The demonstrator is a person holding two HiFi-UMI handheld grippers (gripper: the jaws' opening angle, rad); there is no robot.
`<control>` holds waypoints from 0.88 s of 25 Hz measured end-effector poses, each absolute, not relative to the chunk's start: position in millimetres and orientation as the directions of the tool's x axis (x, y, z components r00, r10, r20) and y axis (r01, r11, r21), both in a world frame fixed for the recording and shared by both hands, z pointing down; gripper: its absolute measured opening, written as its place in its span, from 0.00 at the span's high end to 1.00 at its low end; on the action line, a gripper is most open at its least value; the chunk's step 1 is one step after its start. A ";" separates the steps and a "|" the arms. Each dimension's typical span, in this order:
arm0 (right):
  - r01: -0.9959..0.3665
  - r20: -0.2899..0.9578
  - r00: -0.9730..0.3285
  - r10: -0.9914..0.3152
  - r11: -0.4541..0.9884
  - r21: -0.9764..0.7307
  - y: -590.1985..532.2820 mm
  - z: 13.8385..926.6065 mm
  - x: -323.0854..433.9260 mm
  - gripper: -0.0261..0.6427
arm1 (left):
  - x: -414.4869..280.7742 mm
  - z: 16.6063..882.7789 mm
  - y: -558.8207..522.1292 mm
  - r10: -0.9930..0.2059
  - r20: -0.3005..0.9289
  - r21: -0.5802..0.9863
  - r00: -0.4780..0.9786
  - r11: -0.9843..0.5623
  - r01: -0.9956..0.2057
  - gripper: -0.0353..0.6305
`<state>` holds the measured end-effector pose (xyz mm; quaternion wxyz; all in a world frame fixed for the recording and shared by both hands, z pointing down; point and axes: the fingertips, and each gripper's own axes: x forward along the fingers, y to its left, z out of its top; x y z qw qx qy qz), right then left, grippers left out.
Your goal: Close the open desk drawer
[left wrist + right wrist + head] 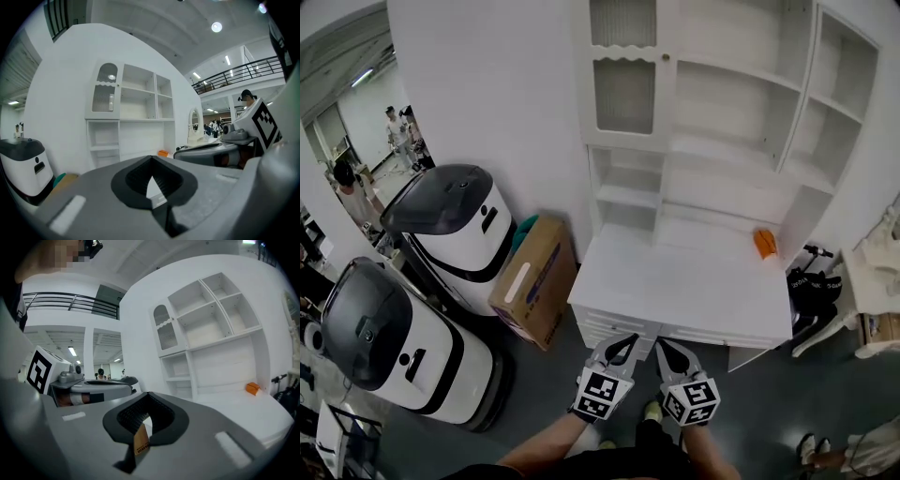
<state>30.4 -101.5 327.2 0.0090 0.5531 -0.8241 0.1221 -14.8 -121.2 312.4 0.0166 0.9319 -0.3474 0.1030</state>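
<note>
The white desk (694,286) with a tall shelf hutch stands ahead of me. Its drawer fronts (614,328) run under the near edge, just beyond my two grippers. A white panel (755,355) juts out below the desk's right front corner; I cannot tell whether it is the open drawer. My left gripper (629,338) and right gripper (662,344) hang side by side before the desk's left half, both shut and holding nothing. In the left gripper view the left gripper (151,158) points at the hutch. The right gripper (149,394) does too in its own view.
An orange object (765,243) lies at the desk's back right. A cardboard box (534,281) leans against the desk's left side, beside two white machines with black tops (455,225) (384,337). Black gear (811,281) sits right of the desk. People stand far left.
</note>
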 end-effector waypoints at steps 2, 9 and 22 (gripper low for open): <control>-0.918 0.150 -0.380 -0.913 0.353 -0.181 -96.3 324.5 29.6 0.94 | -15.2 309.6 -114.5 -0.637 0.203 -0.029 0.743 -0.763 -0.646 0.94; -0.928 0.151 -0.358 -0.922 0.332 -0.171 -76.5 318.9 30.0 0.94 | -9.6 304.3 -88.6 -0.602 0.199 -0.025 0.774 -0.792 -0.610 0.94; -0.932 0.126 -0.346 -0.930 0.325 -0.160 -55.9 306.5 25.9 0.94 | -13.9 293.7 -68.7 -0.595 0.179 -0.035 0.783 -0.799 -0.600 0.94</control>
